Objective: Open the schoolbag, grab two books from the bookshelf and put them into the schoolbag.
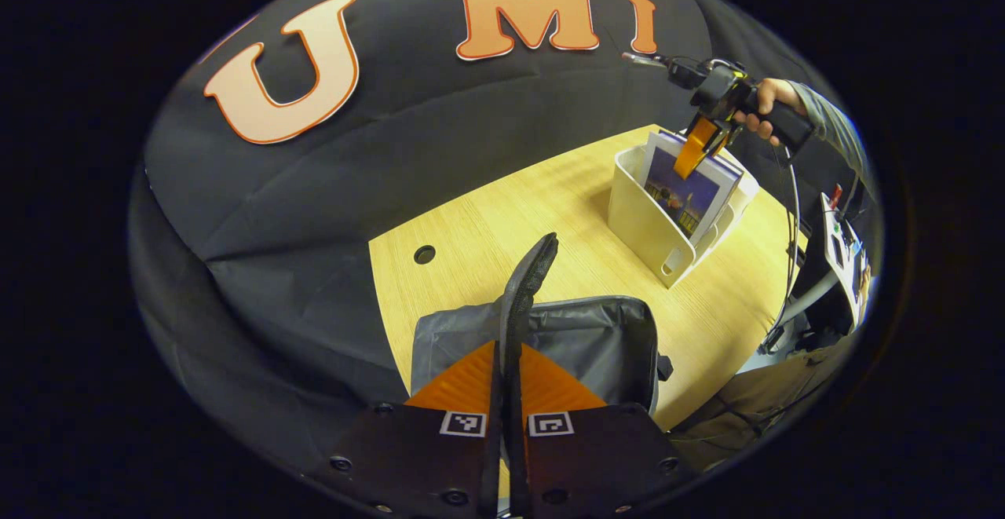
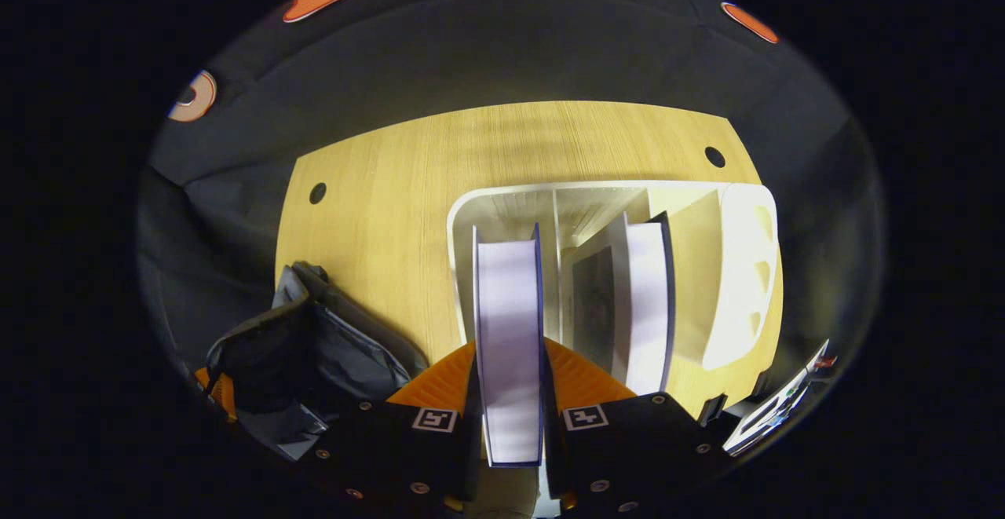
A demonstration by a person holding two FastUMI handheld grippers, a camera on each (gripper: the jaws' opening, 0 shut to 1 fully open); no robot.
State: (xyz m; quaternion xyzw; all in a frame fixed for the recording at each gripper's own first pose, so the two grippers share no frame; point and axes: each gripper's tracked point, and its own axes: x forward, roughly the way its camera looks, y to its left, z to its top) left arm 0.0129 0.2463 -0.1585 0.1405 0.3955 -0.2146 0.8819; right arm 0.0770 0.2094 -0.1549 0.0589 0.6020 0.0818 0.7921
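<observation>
Black cloth wall behind; light wooden table with round holes.

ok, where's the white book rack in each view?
Left gripper view: white book rack upper right on the table, right hand-held gripper on a book in it.
Right gripper view: rack wall centre-right, seen from above.
Shared landmark: the grey schoolbag.
</observation>
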